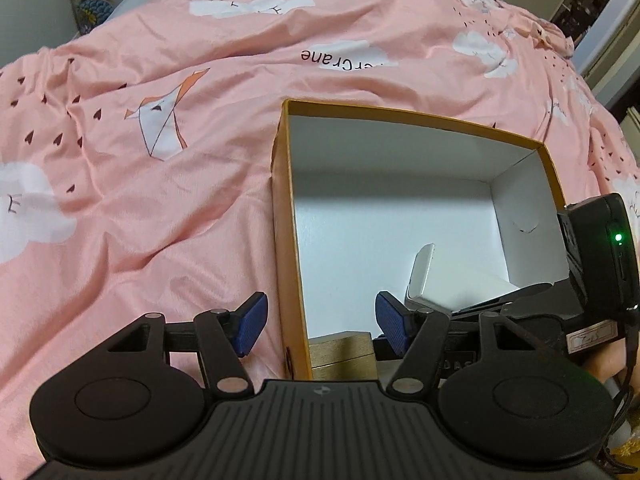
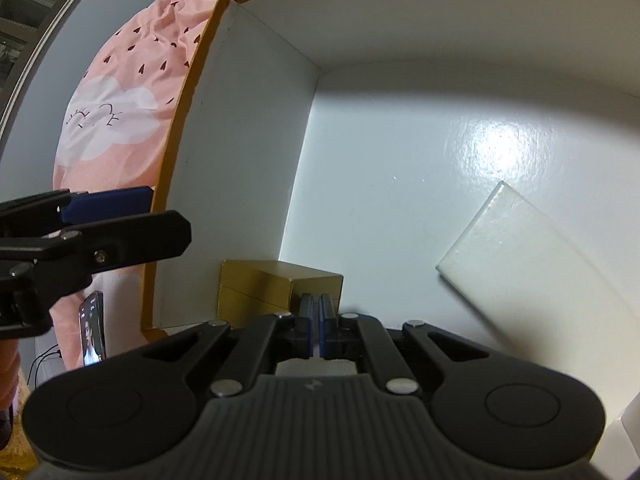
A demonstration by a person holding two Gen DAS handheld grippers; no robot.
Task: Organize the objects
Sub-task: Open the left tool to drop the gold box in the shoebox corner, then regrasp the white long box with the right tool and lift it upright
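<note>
Pink bedspread (image 1: 160, 208) reads "erCrane"; box (image 1: 288, 208).

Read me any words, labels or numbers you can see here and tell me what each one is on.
"erCrane", upside down and its start cut off: on a white cloud patch of the pink bedsheet.
Pale sticker on the right claw's body: print too blurred to read.
Lit phone screen on the bed: text too small to read.
Orange box, gold box, white box: no print visible.
</note>
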